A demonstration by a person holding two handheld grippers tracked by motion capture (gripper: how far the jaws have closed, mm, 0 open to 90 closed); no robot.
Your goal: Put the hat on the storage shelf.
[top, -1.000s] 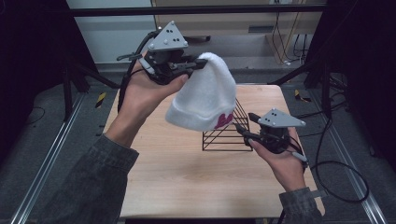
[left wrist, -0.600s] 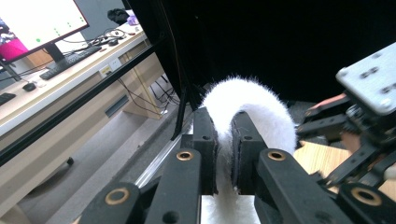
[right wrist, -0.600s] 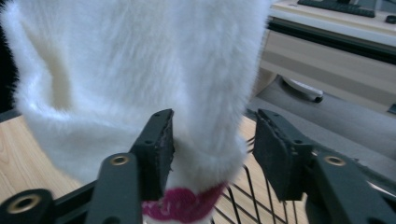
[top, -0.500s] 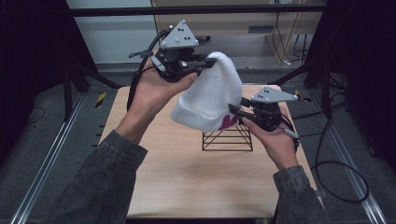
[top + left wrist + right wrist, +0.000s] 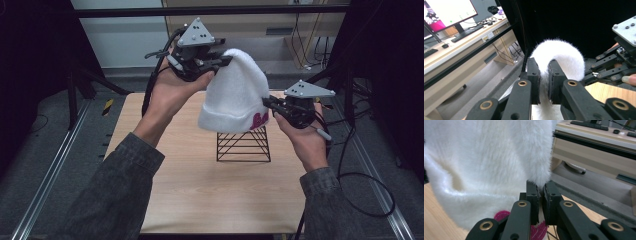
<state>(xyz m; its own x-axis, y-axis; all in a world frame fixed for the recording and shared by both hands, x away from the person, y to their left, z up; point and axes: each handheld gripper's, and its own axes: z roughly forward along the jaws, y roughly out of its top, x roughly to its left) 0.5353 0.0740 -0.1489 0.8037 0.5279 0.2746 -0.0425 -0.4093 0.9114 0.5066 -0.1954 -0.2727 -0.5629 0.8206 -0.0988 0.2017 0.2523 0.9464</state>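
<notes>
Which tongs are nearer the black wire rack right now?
Right. The right tongs grip the white hat at its brim, just above the wire rack; the left tongs hold the hat's top, higher up.

Soft, even overhead light brightens the wooden table; beyond it the surroundings fall dark, with edges slightly blurred.

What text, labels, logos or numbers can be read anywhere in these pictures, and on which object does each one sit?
No text can be read.
Fluffy white knit beanie: a magenta embroidered mark sits on its cuff, too partial and blurred to read.
Computer monitor on the long desk in the left gripper view: coloured screen content, too blurred to read.
Grey three-cornered plates on the left gripper and right gripper: screw holes, no lettering.
</notes>
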